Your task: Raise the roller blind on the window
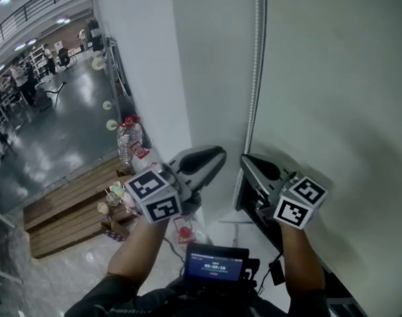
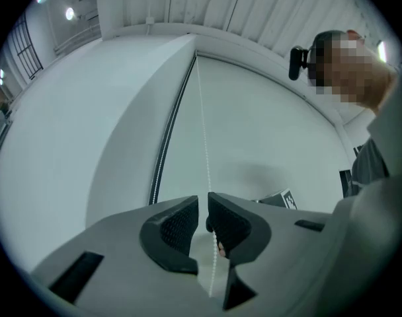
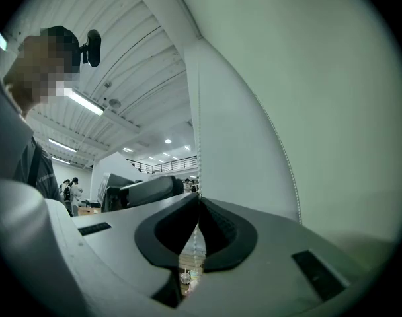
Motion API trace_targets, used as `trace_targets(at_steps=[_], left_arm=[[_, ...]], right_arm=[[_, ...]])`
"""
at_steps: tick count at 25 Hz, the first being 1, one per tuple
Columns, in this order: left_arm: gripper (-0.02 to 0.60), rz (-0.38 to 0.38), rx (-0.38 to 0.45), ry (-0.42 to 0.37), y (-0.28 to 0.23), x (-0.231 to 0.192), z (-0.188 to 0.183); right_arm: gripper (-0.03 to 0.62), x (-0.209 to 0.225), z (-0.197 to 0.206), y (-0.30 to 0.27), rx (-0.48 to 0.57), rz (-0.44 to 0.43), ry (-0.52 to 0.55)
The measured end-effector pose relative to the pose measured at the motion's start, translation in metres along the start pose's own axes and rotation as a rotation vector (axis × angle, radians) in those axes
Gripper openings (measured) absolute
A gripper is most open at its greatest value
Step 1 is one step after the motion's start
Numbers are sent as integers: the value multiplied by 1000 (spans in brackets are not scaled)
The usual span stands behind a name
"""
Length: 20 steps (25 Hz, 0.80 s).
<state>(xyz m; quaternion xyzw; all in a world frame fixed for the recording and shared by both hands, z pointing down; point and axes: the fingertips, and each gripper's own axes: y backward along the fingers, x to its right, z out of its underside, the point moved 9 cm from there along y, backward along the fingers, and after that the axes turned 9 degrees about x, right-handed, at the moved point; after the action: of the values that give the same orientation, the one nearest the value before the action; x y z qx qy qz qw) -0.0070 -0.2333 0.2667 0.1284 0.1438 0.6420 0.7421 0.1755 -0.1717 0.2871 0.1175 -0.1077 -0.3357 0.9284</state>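
Your right gripper (image 3: 198, 203) is closed: its jaws meet at the tips with the bead chain (image 3: 198, 124) pinched between them, and the strand runs straight up from the grip. Your left gripper (image 2: 202, 207) has its jaws apart by a narrow gap. A strand of the chain passes through that gap, against or just beside the right-hand pad (which of the two cannot be told). The pads do not close on it, so that gripper holds nothing. In the head view the two grippers sit side by side, near each other but apart, both pointing away from you toward the chain that hangs down just above them. Each carries its marker cube (image 1: 155, 195) at the rear. The roller blind (image 1: 333, 78) hangs flat directly behind the chain, and its pale fabric fills the right of the head view and reaches down past the grippers. A dark track (image 2: 166, 144) runs up its left edge, and a white wall (image 1: 148, 58) stands beside that. A small lit screen (image 1: 215, 261) sits at your chest. Below and to the left, a water bottle (image 1: 129, 140) stands by a wooden platform (image 1: 69, 210).
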Motion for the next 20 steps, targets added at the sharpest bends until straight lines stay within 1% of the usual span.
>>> trace_targets(at_steps=[2, 4, 8, 9, 14, 16, 17, 18, 20], left_arm=[[48, 15, -4, -35, -10, 0, -12], [48, 40, -3, -53, -20, 2, -20], [67, 87, -12, -43, -46, 7, -28], [81, 89, -18, -38, -52, 6, -28], [80, 62, -63, -50, -55, -1, -19], [68, 83, -60, -47, -57, 4, -17], [28, 103, -57, -42, -58, 8, -17], [11, 120, -55, -35, -60, 10, -17], [8, 130, -57, -37, -61, 11, -16]], right_arm=[[2, -3, 2, -1, -1, -1, 6], [2, -6, 7, -2, -2, -2, 9], [2, -9, 7, 1, -2, -2, 15], [2, -9, 6, 1, -5, -1, 18], [0, -8, 11, 2, -15, 4, 20], [0, -10, 10, 4, -17, 6, 20], [0, -10, 9, 5, -17, 6, 20], [0, -11, 8, 6, -17, 5, 19], [0, -9, 9, 5, -14, 5, 15]])
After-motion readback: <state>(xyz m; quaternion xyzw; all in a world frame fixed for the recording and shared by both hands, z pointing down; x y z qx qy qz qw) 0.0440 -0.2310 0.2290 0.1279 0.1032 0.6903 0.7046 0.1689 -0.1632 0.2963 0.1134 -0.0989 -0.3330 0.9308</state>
